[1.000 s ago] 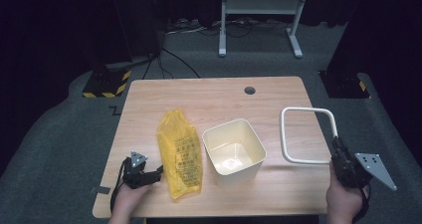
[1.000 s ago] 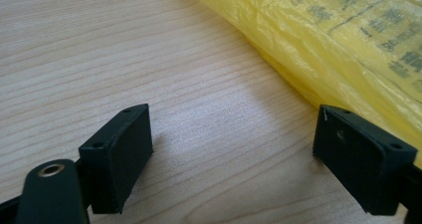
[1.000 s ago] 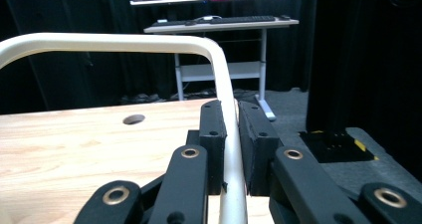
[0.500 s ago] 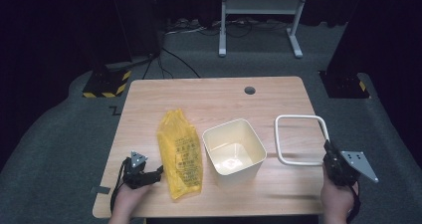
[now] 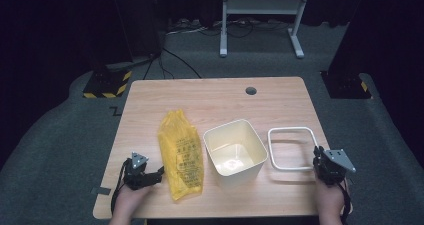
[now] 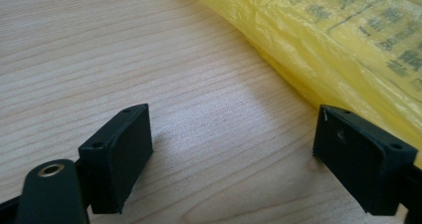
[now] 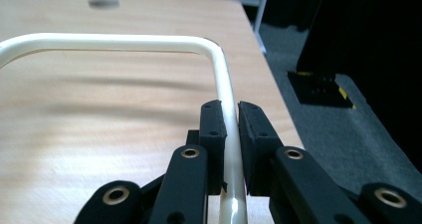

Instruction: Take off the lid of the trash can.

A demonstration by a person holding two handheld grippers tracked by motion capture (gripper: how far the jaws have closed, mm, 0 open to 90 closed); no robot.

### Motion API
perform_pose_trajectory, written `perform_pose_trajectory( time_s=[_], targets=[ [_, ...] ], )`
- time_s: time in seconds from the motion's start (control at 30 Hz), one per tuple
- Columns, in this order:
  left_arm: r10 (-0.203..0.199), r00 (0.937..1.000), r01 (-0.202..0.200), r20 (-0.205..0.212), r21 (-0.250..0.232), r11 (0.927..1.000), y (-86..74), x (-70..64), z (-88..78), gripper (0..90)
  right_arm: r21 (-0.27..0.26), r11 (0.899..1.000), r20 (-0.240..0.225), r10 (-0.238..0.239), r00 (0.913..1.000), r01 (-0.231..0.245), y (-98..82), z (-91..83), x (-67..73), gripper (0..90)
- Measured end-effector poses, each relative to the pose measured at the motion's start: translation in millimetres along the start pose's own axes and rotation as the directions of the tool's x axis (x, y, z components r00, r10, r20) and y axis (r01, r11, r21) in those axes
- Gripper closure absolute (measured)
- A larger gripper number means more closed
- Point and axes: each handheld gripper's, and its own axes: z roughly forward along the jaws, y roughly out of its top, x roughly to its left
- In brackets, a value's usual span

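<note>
Looking down in the high view, the white frame (image 5: 291,149) lies at three o'clock of the cream tub (image 5: 234,146), its near right side pinched in the right gripper (image 5: 317,156). The left gripper (image 5: 157,172) sits at nine o'clock of the yellow bag (image 5: 181,153) on the table (image 5: 210,97).

Left gripper view: jaws wide apart, holding nothing, bag edge just beside one pad.

Right gripper view: jaws closed on the frame's rail.

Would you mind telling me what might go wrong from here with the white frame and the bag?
The right gripper pinches the thin white frame at one side only, so it may twist or slip. The left gripper stands open beside the yellow plastic bag, whose slack film could snag.
</note>
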Motion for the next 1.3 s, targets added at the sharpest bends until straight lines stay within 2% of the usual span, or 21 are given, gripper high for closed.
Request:
perform_pose_trajectory(
  time_s=[0.4, 0.5, 0.57, 0.6, 0.73, 0.9, 1.03, 1.1, 1.13, 1.2, 1.23, 1.27, 1.3],
  targets=[
    [0.0, 1.0, 0.0, -0.001, 0.0, 1.0, -0.4, -0.5, -0.4, 15.6, 0.115, 0.993, 0.006, -0.002, 1.0, 0.002, -8.4, 15.5, -6.0, 81.6],
    [0.001, 1.0, -0.001, -0.002, 0.0, 1.0, -0.4, -0.5, -0.4, 15.5, 0.162, 0.987, -0.017, 0.005, 0.9999, -0.002, -10.2, 22.5, -7.1, 81.6],
    [0.0, 1.0, 0.0, -0.001, 0.0, 1.0, -0.4, -0.5, -0.4, 15.5, 0.165, 0.986, -0.019, 0.0, 0.9998, 0.003, -9.9, 23.7, -7.4, 81.5],
    [0.0, 1.0, 0.0, -0.002, 0.0, 1.0, -0.4, -0.6, -0.4, 15.6, 0.192, 0.981, -0.028, -0.004, 0.9996, 0.009, -9.1, 26.6, -7.2, 81.5],
    [-0.002, 1.0, 0.002, -0.004, -0.001, 1.0, -0.7, -1.0, -0.6, 15.7, 0.232, 0.972, -0.026, -0.025, 0.9993, 0.03, -7.9, 32.1, -5.1, 81.3],
    [-0.002, 1.0, 0.002, 0.006, 0.0, 1.0, -1.9, -1.2, -2.1, 15.4, 0.248, 0.968, -0.024, -0.026, 0.9994, 0.031, -7.6, 33.4, -3.2, 79.9],
    [-0.009, 0.9999, 0.009, 0.012, -0.004, 1.0, -2.3, -0.4, -2.5, 15.5, 0.244, 0.969, -0.028, -0.027, 0.9992, 0.033, -6.8, 33.0, -1.8, 64.9],
    [-0.02, 0.9997, 0.02, 0.012, -0.012, 0.9997, -2.6, 1.2, -3.3, 15.5, 0.232, 0.972, -0.033, -0.035, 0.9988, 0.042, -4.3, 30.3, 0.1, 59.4],
    [-0.02, 0.9997, 0.02, 0.012, -0.012, 0.9997, -2.6, 1.2, -3.3, 15.4, 0.232, 0.972, -0.033, -0.035, 0.9988, 0.042, -4.3, 30.3, 0.1, 59.4],
    [-0.035, 0.9994, 0.035, 0.004, -0.026, 0.999, -2.8, 4.6, -5.0, 15.1, 0.207, 0.977, -0.052, -0.032, 0.9981, 0.042, 1.8, 24.1, 4.6, 49.5],
    [-0.041, 0.9992, 0.041, 0.001, -0.033, 0.9986, -2.6, 5.6, -5.8, 15.1, 0.204, 0.978, -0.064, -0.027, 0.9976, 0.039, 3.5, 21.9, 6.3, 47.8],
    [-0.057, 0.9983, 0.058, 0.01, -0.042, 0.9975, -1.6, 6.6, -7.7, 15.2, 0.201, 0.979, -0.103, -0.017, 0.9946, 0.037, 7.5, 16.9, 10.5, 43.3],
    [-0.105, 0.9925, 0.109, 0.063, -0.077, 0.991, 3.7, 4.7, -14.1, 15.3, 0.195, 0.98, -0.119, -0.015, 0.9928, 0.038, 9.3, 13.3, 13.5, 42.0]
  ],
)
